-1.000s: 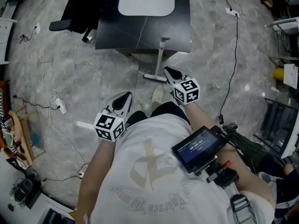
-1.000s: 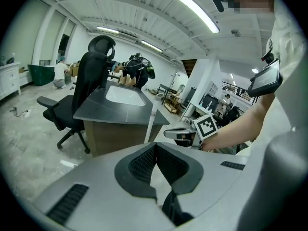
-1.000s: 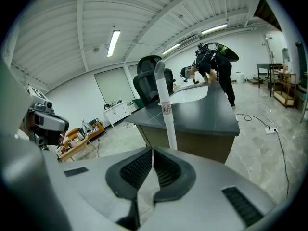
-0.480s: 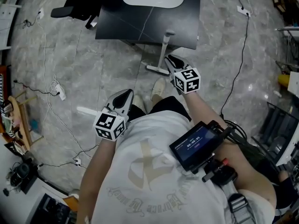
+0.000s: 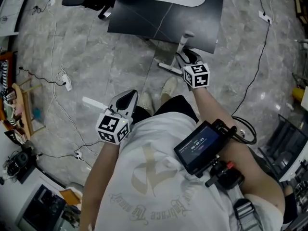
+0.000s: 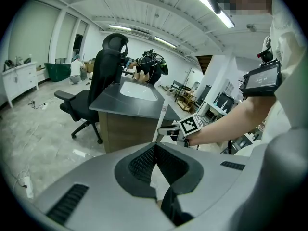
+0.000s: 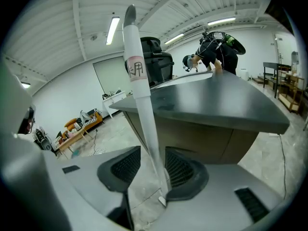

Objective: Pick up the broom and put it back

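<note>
Right tongs (image 5: 188, 57) are down low at the near edge of the dark counter (image 5: 159, 18), jaws opening right now, w/ the broom (image 5: 182, 44) handle standing between them. In the right gripper view the pale handle (image 7: 144, 109) runs up thru the gap, a red-marked label band near its top, and sits closer to one pad while the other pad is clear of it, so no pinch on it. The broom stands nearly upright against the counter's near edge, top end at the rim, its flat head on the floor at the counter's foot. Left tongs (image 5: 126, 100) are well back from the counter, close to the person's body, pointing at the floor; in the left gripper view their tips (image 6: 155, 146) are pressed together w/ nothing in them. From there the right tongs show just in front of the counter (image 6: 130, 105), marker cube facing the camera. A black office chair (image 6: 103, 76) stands at the counter's far side, and a white cable (image 5: 57, 88) trails on the floor off to the counter's left.
</note>
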### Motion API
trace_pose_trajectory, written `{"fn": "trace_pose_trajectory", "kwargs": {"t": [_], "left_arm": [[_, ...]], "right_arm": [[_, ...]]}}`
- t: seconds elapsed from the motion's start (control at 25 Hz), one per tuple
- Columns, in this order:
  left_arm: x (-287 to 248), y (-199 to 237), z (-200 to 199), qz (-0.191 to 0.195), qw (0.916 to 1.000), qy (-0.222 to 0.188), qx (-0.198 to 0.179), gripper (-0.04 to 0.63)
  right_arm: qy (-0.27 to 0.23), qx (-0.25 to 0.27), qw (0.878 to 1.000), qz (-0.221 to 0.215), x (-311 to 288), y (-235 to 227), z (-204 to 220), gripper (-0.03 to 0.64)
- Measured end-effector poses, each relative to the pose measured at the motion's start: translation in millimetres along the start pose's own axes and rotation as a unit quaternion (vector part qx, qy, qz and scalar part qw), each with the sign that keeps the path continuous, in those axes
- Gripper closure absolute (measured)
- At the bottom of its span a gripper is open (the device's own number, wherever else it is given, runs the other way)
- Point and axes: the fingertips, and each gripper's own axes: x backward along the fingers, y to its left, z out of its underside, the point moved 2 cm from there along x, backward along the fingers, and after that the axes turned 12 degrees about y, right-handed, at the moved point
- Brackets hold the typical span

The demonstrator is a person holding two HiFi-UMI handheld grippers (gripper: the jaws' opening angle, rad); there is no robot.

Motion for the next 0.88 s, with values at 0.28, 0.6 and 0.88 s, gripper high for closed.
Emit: {"fn": "trace_pose_trajectory", "kwargs": {"t": [0.28, 0.6, 0.88], "left_arm": [[14, -1, 8, -0.019, 0.9997, -0.003, 0.017, 0.583], [16, -2, 13, -0.026, 0.9992, -0.006, 0.028, 0.583], [10, 1, 10, -0.02, 0.9995, -0.005, 0.022, 0.583]], "right_arm": [[0.016, 0.013, 1.0, 0.005, -9, -2, -4, 0.456], [0.017, 0.024, 0.999, 0.018, -9, -4, -4, 0.511], [0.027, 0.045, 0.999, 0.008, -7, 4, 3, 0.518]]}}
